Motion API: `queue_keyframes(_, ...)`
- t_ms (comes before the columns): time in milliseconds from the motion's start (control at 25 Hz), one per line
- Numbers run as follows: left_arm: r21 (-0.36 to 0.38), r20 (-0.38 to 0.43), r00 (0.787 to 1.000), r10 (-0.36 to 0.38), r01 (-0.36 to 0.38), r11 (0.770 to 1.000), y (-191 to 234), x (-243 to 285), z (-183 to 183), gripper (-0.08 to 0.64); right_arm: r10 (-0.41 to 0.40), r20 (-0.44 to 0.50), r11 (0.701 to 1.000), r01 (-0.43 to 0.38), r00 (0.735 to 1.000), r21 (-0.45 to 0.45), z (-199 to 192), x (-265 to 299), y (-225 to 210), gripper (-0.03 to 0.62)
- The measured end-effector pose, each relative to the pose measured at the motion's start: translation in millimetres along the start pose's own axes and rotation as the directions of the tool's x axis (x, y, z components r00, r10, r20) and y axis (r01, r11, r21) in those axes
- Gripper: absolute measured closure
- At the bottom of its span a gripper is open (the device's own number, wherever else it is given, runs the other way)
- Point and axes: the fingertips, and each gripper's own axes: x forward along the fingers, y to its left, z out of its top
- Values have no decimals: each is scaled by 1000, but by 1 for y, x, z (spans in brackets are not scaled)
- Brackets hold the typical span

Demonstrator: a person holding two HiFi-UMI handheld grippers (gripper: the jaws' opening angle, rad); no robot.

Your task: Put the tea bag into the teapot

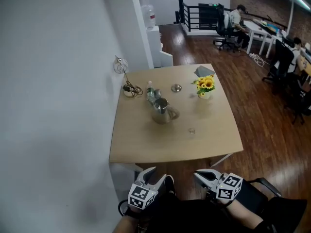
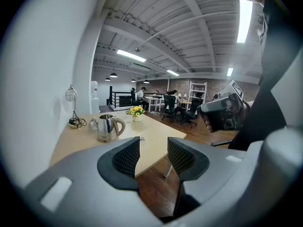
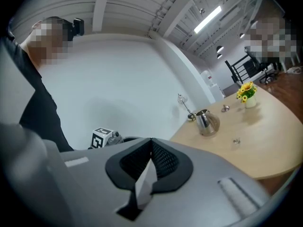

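A steel teapot (image 1: 163, 110) with its top open stands near the middle of the light wooden table (image 1: 146, 149); it also shows as the teapot (image 2: 108, 126) and the teapot (image 3: 204, 121). A small pale tea bag (image 1: 192, 130) lies on the table to its right and nearer me, seen too as the tea bag (image 3: 236, 140). Both grippers hang low before the table's near edge, well short of these things. My left gripper (image 1: 156, 176) (image 2: 154, 150) is open with nothing between its pads. My right gripper (image 1: 200, 174) (image 3: 151, 148) is shut, its pads meeting.
A round lid (image 1: 176, 88) lies behind the teapot. A vase of yellow flowers (image 1: 204, 86) stands at the far right, with a small bottle (image 1: 150, 91) and a coiled cable (image 1: 129, 89) by the white wall. Office chairs and people are far off.
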Motion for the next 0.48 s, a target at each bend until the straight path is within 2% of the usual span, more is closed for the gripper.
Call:
queue_keyframes(200, 6, 10, 999, -36, 36, 999, 64, 41, 21, 380, -39, 13, 999, 39, 999, 7, 35, 53, -45, 584)
queue_keyframes(480, 12, -15, 993, -117, 118, 993, 138, 82, 41, 380, -98, 31, 995, 97, 995, 21, 75, 125, -91, 584)
